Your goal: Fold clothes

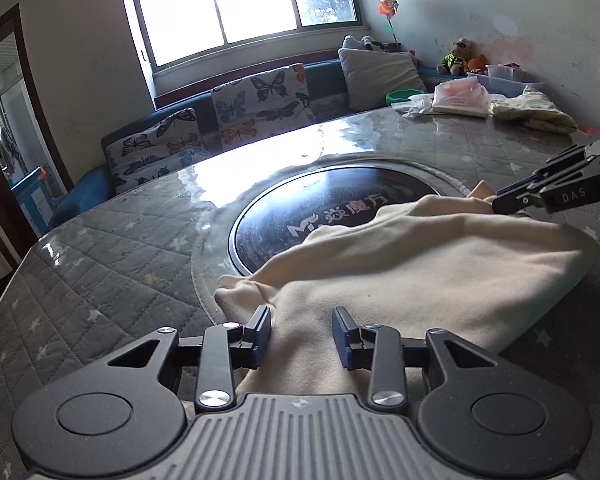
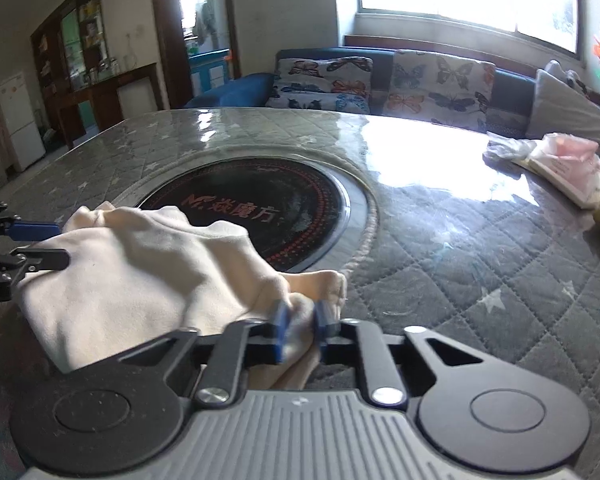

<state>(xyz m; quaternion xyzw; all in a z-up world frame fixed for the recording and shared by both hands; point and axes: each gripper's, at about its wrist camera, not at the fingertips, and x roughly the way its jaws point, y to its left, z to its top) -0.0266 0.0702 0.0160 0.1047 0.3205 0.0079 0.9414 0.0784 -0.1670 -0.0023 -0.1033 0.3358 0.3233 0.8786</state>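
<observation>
A cream-coloured garment (image 1: 420, 264) lies bunched on the grey quilted table, partly over the black round cooktop (image 1: 332, 208). My left gripper (image 1: 302, 332) is open, its fingers astride the near edge of the cloth. My right gripper (image 2: 300, 330) is shut on a fold of the cream garment (image 2: 140, 276) at its near right corner. The right gripper also shows in the left wrist view (image 1: 500, 204), closed at the cloth's far edge. The left gripper shows in the right wrist view (image 2: 48, 244), open at the cloth's left side.
The table (image 2: 460, 280) has a glossy cover. At its far side lie a pink-and-white bag (image 1: 462, 98), a folded yellowish cloth (image 1: 534, 110) and crumpled plastic (image 1: 416, 108). A sofa with butterfly cushions (image 1: 260, 100) stands behind the table under the window.
</observation>
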